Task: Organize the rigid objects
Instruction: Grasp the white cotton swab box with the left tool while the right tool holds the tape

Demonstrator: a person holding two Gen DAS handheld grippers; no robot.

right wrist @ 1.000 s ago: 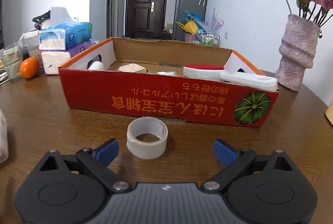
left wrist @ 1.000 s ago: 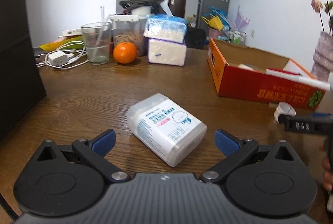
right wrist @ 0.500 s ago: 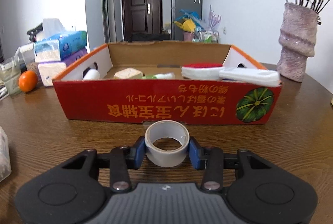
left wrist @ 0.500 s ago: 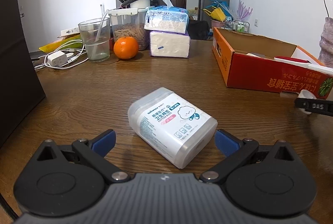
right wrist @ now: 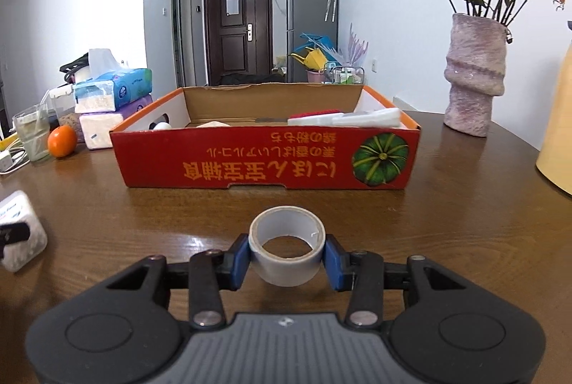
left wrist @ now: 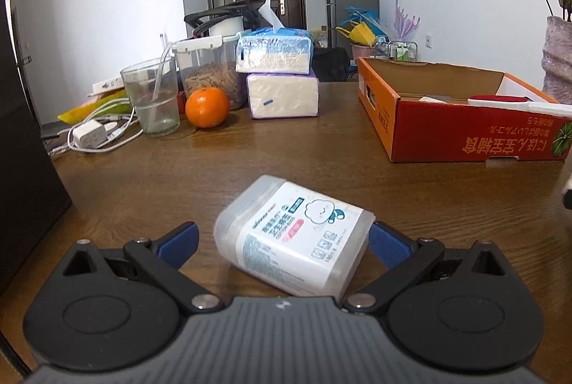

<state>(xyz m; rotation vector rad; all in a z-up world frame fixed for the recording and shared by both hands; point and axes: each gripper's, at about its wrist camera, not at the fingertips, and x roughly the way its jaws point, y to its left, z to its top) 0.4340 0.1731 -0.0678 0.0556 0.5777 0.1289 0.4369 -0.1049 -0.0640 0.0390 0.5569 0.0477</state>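
Observation:
My right gripper [right wrist: 287,257] is shut on a grey tape roll [right wrist: 286,273], its blue pads pressing both sides, low over the wooden table [right wrist: 447,205]. Straight ahead stands the open red cardboard box [right wrist: 264,162], with white and red items inside. In the left wrist view, my left gripper [left wrist: 282,243] is open around a clear plastic cotton-swab box [left wrist: 293,241] lying askew on the table. Its right pad is at the box's corner and its left pad stands apart. The red cardboard box [left wrist: 464,141] is at the right there. The swab box [right wrist: 21,230] also shows at the right wrist view's left edge.
At the table's far left are stacked tissue packs [left wrist: 279,76], an orange [left wrist: 206,107], a glass with a straw [left wrist: 152,101], a food jar [left wrist: 211,76] and a white charger with cables [left wrist: 89,135]. A vase of dried roses [right wrist: 475,76] and a yellow object [right wrist: 557,134] stand right of the box.
The right gripper shut on the tape roll and drew back from the red box. The left gripper rolled slightly and now has the swab box deeper between its open fingers.

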